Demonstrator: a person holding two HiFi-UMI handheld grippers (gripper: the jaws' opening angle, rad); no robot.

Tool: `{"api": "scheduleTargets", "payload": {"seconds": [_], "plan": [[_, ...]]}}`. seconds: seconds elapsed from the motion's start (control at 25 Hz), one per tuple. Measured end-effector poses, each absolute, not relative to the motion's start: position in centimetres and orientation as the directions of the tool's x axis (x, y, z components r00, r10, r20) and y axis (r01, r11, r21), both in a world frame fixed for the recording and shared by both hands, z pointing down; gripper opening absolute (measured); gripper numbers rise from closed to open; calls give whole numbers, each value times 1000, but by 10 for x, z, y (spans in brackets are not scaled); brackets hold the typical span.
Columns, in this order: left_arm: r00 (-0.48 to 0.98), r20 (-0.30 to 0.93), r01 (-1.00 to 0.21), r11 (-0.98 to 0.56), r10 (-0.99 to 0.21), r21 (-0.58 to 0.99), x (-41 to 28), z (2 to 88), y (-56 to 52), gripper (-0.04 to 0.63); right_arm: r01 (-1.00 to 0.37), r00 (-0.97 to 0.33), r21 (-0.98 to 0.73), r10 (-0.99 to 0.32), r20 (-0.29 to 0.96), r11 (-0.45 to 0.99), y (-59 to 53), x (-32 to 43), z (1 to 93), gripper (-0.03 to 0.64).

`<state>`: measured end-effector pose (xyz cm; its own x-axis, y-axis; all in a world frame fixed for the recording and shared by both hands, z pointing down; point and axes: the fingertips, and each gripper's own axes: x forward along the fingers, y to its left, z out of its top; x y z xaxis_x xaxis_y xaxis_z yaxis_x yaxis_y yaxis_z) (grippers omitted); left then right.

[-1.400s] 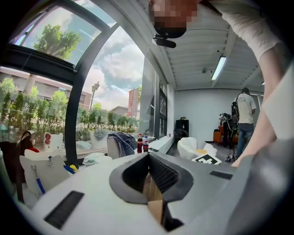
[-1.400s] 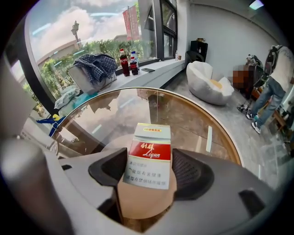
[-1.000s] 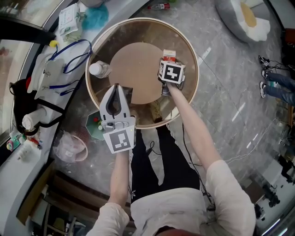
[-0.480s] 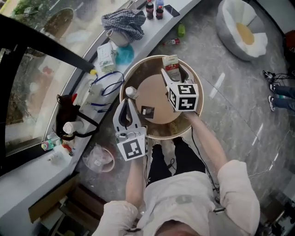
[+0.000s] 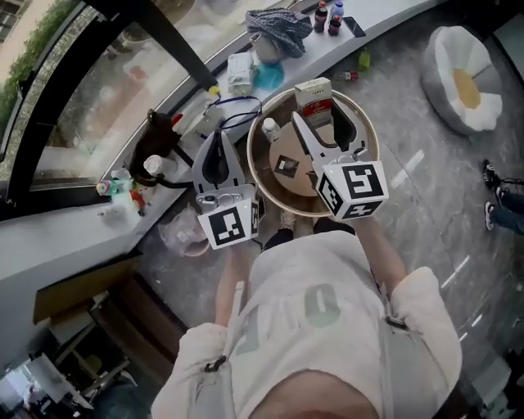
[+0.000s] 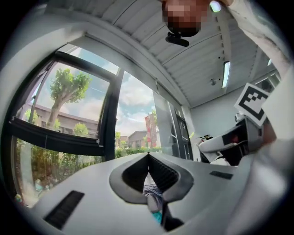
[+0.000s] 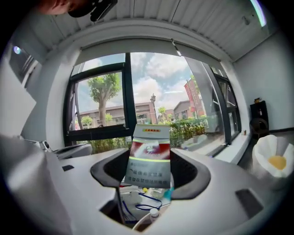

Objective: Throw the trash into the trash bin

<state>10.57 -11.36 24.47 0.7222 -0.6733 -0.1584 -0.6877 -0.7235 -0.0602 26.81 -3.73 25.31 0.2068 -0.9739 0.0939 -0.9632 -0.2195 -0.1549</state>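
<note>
A red-and-white milk carton [image 5: 314,99] [image 7: 149,158] stands upright between the jaws of my right gripper [image 5: 319,114] [image 7: 149,170], which is shut on its sides and holds it in the air above the round table [image 5: 366,131]. My left gripper [image 5: 219,137] [image 6: 148,157] is raised beside it on the left, shut with nothing in it. On the floor left of the table and under my left gripper stands a pink trash bin [image 5: 182,237] lined with a clear bag. In the left gripper view the right gripper's marker cube [image 6: 252,102] shows at the right.
On the table are a white-capped bottle [image 5: 269,128] and a small dark packet [image 5: 284,164]. The window ledge [image 5: 82,225] holds blue lanyards [image 5: 233,106], a checked cloth [image 5: 274,20], drink bottles [image 5: 327,16] and small items. A round floor cushion [image 5: 467,78] lies far right.
Both grippers have risen well above the table. The right one lifted the carton off the tabletop and turned level. The head camera rose too, so the table looks smaller.
</note>
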Motion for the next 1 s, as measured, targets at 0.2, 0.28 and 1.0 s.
{"api": "scheduleTargets", "payload": {"seconds": [0.2,0.28,1.0], "plan": [[639,-157,-767,-639,-753,-55,60,244,-125,11,-987,65,-138,-993,97,-78,-39,204,250,279],[597,-141,-800,-598,-790,-42,41,251,-132,11,-993,-10,-117,-995,99,-1,-46,178,248,279],[48,37,-999,-48,-998,17,-213,378,-93,11,-735,-652,-177,-612,448,654,-114,-77,435,281]]}}
